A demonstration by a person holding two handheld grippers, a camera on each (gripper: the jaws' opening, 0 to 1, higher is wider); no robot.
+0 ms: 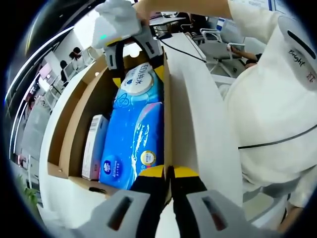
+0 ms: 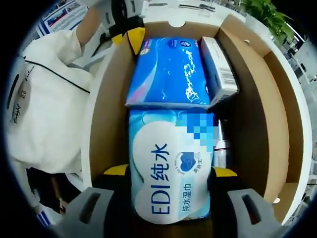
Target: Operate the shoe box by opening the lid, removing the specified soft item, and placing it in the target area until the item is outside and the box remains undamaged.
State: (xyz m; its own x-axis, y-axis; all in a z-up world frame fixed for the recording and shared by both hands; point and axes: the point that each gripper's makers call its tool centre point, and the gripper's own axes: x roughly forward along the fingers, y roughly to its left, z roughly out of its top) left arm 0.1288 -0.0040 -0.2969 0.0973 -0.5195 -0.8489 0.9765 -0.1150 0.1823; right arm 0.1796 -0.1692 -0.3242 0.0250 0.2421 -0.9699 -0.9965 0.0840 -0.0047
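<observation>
Both views look down at close range into the open shoe box (image 1: 74, 119) (image 2: 247, 89) from opposite short ends, facing each other. They share its inside: the blue tissue pack (image 1: 138, 134) (image 2: 168, 74).

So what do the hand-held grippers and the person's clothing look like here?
Each hand-held gripper has black fingers with yellow pads and grey housings at the base. The other unit's body shows white with a green light. The person wears a white jacket with black piping and small lettering; a black cable trails behind.

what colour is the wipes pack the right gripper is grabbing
Light blue and white wipes pack, with dark blue lettering; clearest in the right gripper view.
</observation>
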